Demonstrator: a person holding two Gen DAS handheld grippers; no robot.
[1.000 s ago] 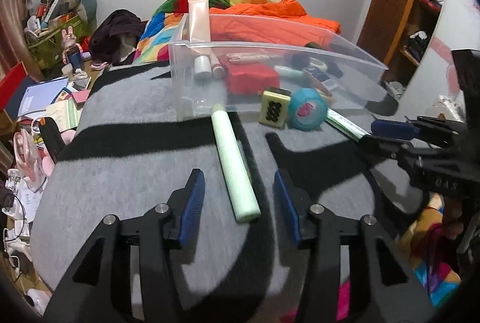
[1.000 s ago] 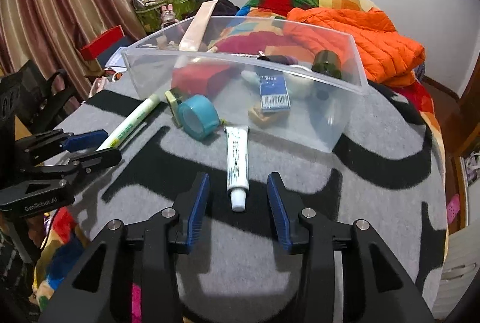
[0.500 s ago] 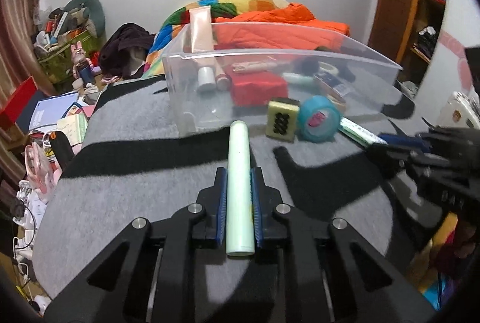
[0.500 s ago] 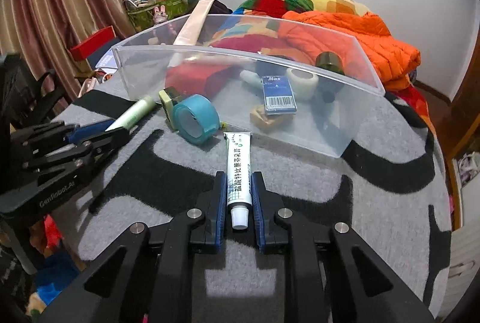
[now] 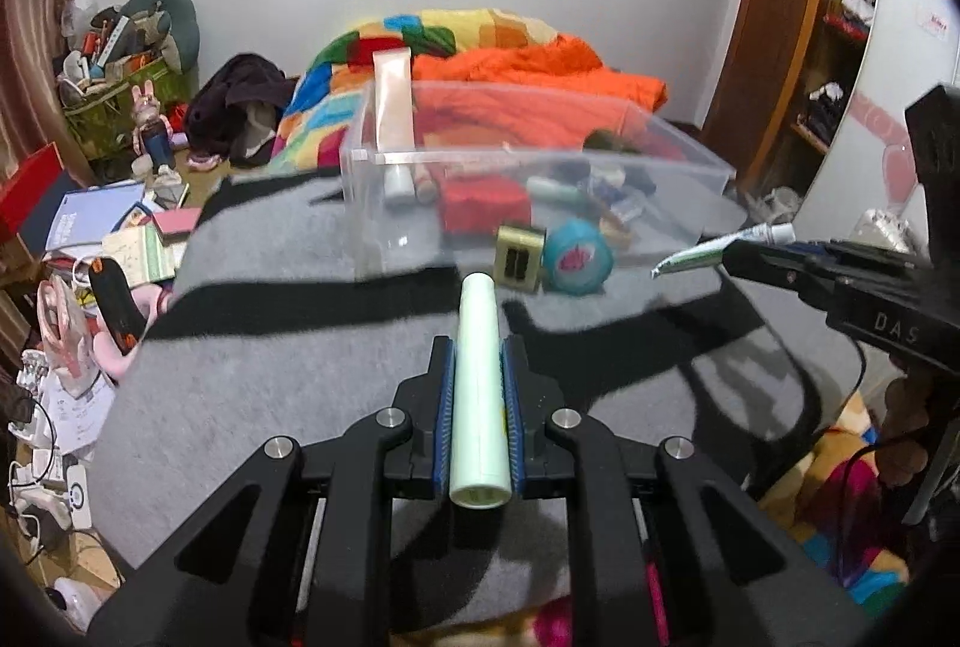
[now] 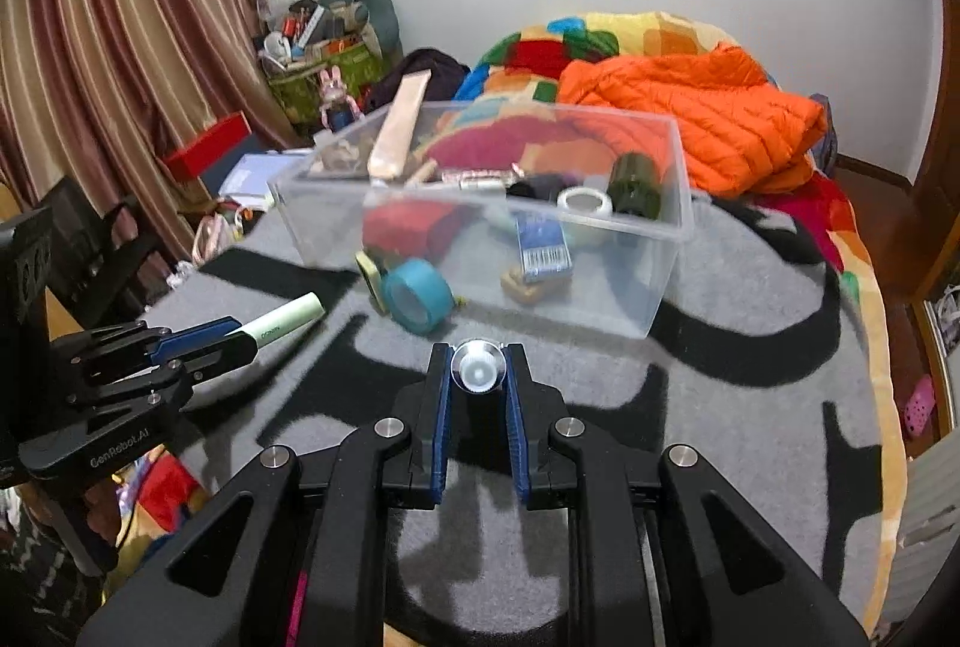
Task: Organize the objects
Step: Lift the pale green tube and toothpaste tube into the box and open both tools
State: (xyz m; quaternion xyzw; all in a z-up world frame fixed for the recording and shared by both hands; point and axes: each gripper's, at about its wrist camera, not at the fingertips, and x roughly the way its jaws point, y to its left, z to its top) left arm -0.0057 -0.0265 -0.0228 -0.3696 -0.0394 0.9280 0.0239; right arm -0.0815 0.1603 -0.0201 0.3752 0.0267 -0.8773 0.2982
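The left gripper (image 5: 477, 395) is seen pinching a pale green tube (image 5: 478, 395) lengthwise between its blue pads (image 5: 445, 410); the tube's open flat end faces the camera and its far end projects past the fingertips towards the bin. The tube is held clear of the grey-and-black blanket (image 5: 252, 383), with its shadow visible below. From the right wrist view the same tube is observed sticking out of the left gripper at the left edge, tilted towards the blanket. The right gripper (image 6: 478, 377) is closed on a white ointment tube (image 6: 477, 371), of which only the round ribbed cap is seen end-on between the pads; in the left wrist view its crimped green-and-white body is seen projecting from the right gripper at the right edge, above the blanket. Both sets of jaws closed on their tubes within the last second and are now steady. A clear plastic bin (image 6: 660, 251) stands on the blanket ahead of both grippers and holds a red box (image 6: 414, 227), a blue carton (image 6: 543, 248), a white tape roll (image 6: 584, 200), a dark jar (image 6: 635, 185) and a tall pink tube (image 6: 401, 134) leaning on its far corner. A teal tape roll (image 6: 417, 296) and a yellow-edged tile (image 5: 519, 257) lie on the blanket touching the bin's near wall.
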